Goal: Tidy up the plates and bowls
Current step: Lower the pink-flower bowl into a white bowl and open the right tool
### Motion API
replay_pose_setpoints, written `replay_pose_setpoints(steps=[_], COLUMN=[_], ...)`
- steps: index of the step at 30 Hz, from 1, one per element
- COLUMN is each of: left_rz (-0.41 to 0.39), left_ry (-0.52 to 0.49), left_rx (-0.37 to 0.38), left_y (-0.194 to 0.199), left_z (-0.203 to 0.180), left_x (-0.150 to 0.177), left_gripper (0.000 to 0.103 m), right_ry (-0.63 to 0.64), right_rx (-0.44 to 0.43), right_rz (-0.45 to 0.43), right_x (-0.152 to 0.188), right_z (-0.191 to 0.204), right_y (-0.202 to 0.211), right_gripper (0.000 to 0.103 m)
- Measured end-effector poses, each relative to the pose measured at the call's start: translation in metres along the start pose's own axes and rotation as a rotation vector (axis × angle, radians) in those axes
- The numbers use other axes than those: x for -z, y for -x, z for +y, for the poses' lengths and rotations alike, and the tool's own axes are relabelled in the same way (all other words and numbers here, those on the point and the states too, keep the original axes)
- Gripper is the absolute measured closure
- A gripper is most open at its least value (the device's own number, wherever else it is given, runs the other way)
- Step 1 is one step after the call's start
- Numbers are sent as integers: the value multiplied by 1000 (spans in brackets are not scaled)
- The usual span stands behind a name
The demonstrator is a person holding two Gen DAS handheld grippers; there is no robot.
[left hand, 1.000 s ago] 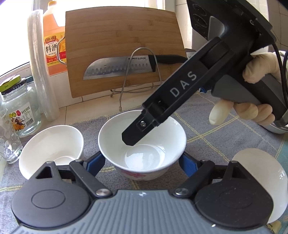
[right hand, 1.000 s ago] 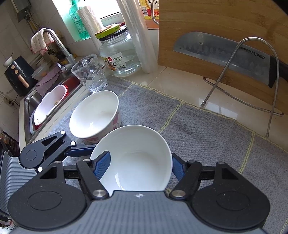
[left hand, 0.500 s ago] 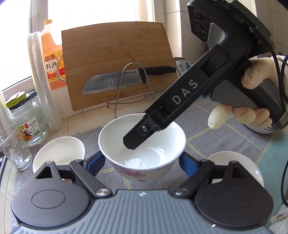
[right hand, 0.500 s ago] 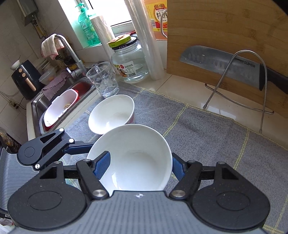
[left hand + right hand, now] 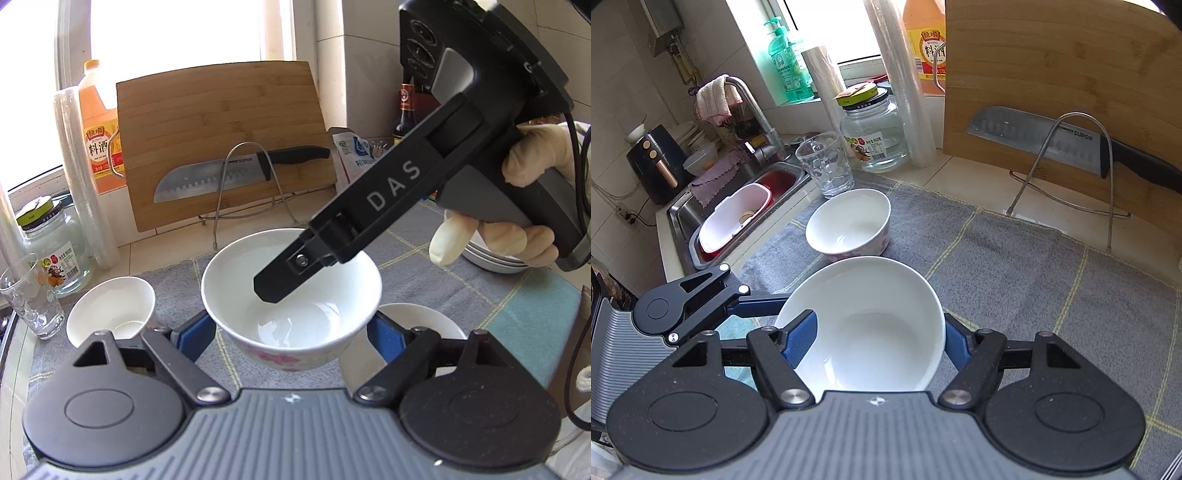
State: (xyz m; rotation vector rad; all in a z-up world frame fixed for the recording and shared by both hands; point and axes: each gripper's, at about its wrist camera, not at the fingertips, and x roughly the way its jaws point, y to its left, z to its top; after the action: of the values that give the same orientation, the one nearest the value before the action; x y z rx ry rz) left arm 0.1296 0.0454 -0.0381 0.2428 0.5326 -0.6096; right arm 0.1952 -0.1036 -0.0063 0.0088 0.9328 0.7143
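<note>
Left wrist view: the left gripper [image 5: 291,338] stands with its blue-padded fingers [image 5: 195,334] on either side of a white bowl with pink flowers [image 5: 291,295] on its outer wall. The pads sit close against the bowl's sides, but actual contact cannot be made out. The right gripper's finger [image 5: 295,275] reaches down from the upper right with its tip inside this bowl, against the inner wall. A gloved right hand [image 5: 517,206] holds that tool's handle. The bowl is raised above a grey checked cloth [image 5: 461,280]. On the cloth below, a second white bowl [image 5: 110,312] sits to the left and a white dish [image 5: 417,317] to the right. A stack of plates [image 5: 491,258] shows partly behind the gloved hand. Behind, a knife [image 5: 236,171] rests on a wire stand against a bamboo cutting board [image 5: 221,122].

Right wrist view: the right gripper [image 5: 873,341] pinches the rim of the held bowl [image 5: 871,325], one blue pad inside the wall and the other outside. The left gripper [image 5: 746,306] reaches in from the left, its finger against the bowl's outer wall. Beyond, another flowered bowl [image 5: 849,221] stands on the cloth [image 5: 1015,280] near a drinking glass [image 5: 825,166] and a glass jar [image 5: 873,136]. A sink [image 5: 738,206] lies at the left.
</note>
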Motion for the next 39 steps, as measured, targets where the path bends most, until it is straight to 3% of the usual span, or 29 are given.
replay_pose_setpoints(steps=[12,25,39], left_rz=[0,34,87], left_ry=[-28,-58,-56], left_rx=[46,139,165], left_y=[16,8,-7], left_z=[-24,-47,-49], left_x=[7,16,22], left_gripper=[15,15,15], right_ry=[-29,-91,-113], right_rx=[25,74,86], right_rz=[-13,14,45], right_x=[33,66,76], right_z=[4,-4,-12], right_y=[25,41,32], right_gripper=[26,26,26])
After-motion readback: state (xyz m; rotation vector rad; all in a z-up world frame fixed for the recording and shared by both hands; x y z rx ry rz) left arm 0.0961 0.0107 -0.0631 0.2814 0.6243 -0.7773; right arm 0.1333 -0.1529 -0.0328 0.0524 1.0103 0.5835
